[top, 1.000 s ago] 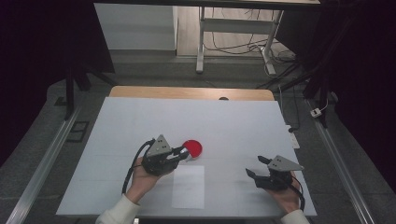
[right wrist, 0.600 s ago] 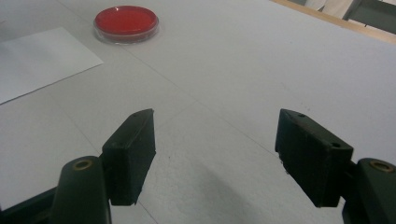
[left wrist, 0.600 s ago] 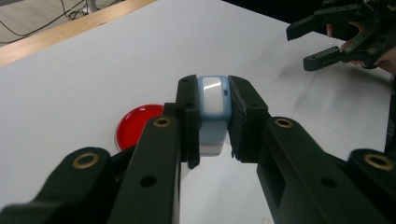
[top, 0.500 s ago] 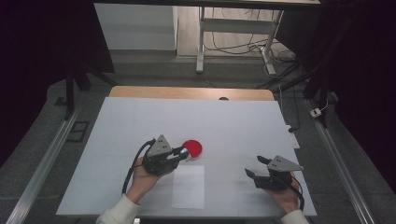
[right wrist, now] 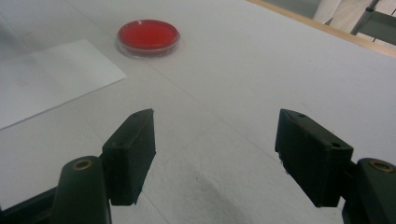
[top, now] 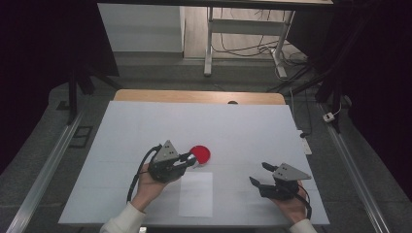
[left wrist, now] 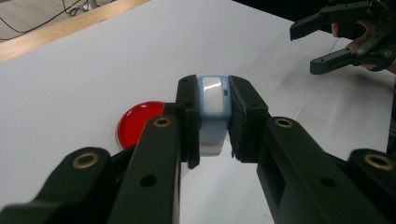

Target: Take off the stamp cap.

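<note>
Jaws of your left gripper (left wrist: pixel 212 116) pinch a small light-blue block (left wrist: pixel 213 100) at the centre of the left gripper view, just right of the red dish (left wrist: pixel 137 126) on the white table (top: pixel 252 131). Your right gripper (top: pixel 265 174) sits at the lower right of the high view, jaws spread with nothing between them, well apart from the dish and the paper sheet (top: pixel 197 194).

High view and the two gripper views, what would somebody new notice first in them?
The red round dish stands out first, bright on the white table near its middle. Right beside it the left gripper is clamped on a small light-blue block. A white sheet of paper lies flat near the table's front edge, and the right gripper waits open and empty at the right.
</note>
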